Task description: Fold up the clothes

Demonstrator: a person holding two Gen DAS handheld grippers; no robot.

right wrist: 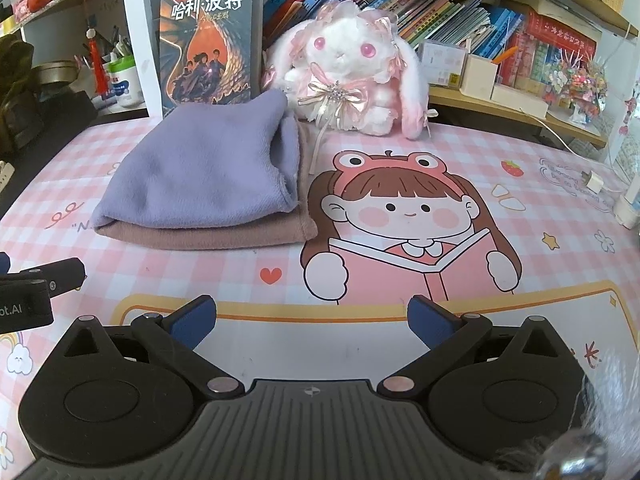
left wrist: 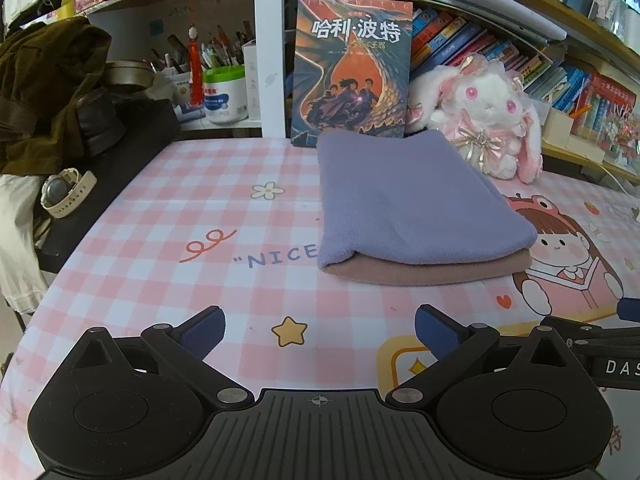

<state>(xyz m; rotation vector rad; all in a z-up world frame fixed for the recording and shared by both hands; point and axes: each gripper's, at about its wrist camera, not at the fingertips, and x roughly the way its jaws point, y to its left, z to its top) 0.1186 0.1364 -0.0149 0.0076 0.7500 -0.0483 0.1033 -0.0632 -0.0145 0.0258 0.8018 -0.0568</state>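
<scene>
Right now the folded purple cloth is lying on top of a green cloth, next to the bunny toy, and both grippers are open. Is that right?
Not quite. The cloth under the folded purple cloth is brownish pink, not green; the right wrist view shows its edge peeking out below. The rest holds: the bunny toy sits beside it, and the left gripper and right gripper are both open.

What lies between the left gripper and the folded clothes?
Only bare checked mat, with a printed star, separates the left gripper from the folded clothes; the left wrist view shows it.
</scene>
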